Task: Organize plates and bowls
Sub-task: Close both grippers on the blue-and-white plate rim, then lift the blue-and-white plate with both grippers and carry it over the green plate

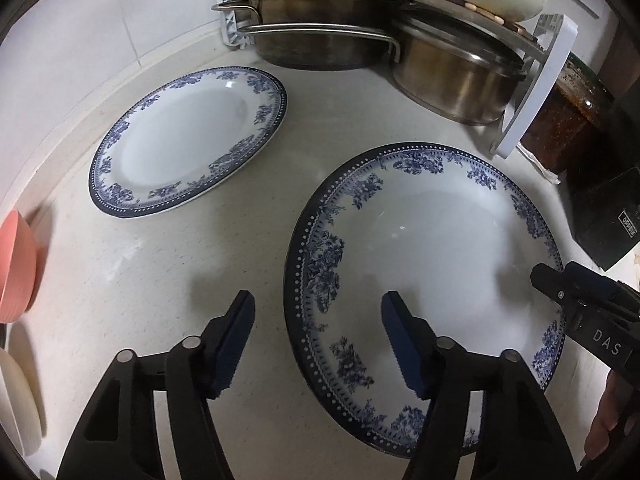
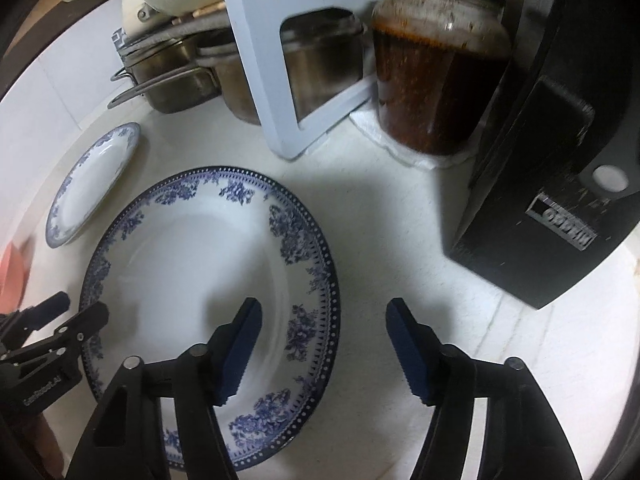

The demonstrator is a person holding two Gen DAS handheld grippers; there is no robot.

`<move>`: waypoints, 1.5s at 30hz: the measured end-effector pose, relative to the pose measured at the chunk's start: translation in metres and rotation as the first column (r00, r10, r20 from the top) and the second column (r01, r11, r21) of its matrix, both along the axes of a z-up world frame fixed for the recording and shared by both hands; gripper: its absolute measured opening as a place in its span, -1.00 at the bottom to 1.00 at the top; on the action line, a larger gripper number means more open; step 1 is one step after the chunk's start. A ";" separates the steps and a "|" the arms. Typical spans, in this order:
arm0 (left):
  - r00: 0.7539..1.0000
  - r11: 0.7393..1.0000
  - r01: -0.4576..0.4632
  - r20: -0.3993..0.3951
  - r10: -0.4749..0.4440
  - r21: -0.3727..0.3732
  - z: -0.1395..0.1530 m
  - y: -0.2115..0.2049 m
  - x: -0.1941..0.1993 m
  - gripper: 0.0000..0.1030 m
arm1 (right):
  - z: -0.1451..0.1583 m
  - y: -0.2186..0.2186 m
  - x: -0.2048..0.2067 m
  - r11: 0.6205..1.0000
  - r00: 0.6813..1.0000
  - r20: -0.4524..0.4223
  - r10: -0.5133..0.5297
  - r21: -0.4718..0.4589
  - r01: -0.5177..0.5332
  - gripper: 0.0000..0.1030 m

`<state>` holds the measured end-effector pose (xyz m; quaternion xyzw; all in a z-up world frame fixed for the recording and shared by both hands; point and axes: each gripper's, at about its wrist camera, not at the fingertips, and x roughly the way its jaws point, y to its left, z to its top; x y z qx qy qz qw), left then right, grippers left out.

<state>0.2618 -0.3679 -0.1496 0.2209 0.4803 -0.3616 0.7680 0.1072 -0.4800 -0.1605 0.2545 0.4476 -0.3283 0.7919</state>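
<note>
**Both grippers straddle opposite rims of the near plate**

Fingers of both grippers stand parted and grasp nothing. The left gripper (image 1: 318, 320) has its left finger over bare counter and its right finger (image 1: 402, 340) over the plate's inside, so the left rim lies between them. The right gripper (image 2: 324, 328) mirrors this: its left finger (image 2: 240, 348) hangs over the plate's bowl, its right finger over bare counter, with the right rim in the gap. Whether any pad touches the china cannot be told from these views.

Largest first: the counter (image 1: 140, 280) carries everything. At the back a white rack (image 1: 532, 88) shelters steel pots (image 1: 452, 80), with a dark jar (image 2: 436, 72) beside it and a black block (image 2: 560, 184) to the right. The near plate (image 1: 432, 240), blue-flowered, lies flat directly below both grippers. A matching far plate (image 1: 184, 136) lies flat, well apart, toward the back left. A pink bowl (image 1: 16, 264) and a pale bowl (image 1: 20, 392) sit at the left edge.

The coming move turns on that straddle: being round, the plate has no long axis, and each gripper is equally near its own rim. Judged from this, closing on both edges and lifting level looks next, probably toward the far plate for stacking. An uneven pinch could tilt it.
</note>
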 end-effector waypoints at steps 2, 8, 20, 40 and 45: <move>1.000 1.000 0.006 -0.003 -0.006 0.006 -0.001 -0.002 0.001 0.17 | -0.004 -0.001 0.002 1.000 1.000 -0.004 0.005 0.020 -0.005 0.16; 0.998 1.000 0.019 -0.055 -0.019 0.007 -0.006 -0.008 0.004 -0.05 | -0.004 0.001 0.007 1.000 1.000 -0.019 0.017 0.023 -0.017 0.00; 0.999 1.000 0.005 -0.053 -0.004 0.009 -0.006 -0.005 0.006 -0.27 | -0.001 0.005 0.017 0.999 0.998 -0.044 0.042 0.021 -0.041 -0.33; 0.988 0.988 -0.153 -0.025 0.153 -0.006 0.028 0.081 0.003 -0.27 | 0.029 0.059 0.024 0.993 0.992 -0.033 0.121 0.016 -0.120 -0.36; 0.975 0.976 -0.219 -0.028 0.219 -0.018 0.037 0.118 -0.001 -0.27 | 0.040 0.093 0.030 0.982 0.982 -0.024 0.187 0.009 -0.187 -0.36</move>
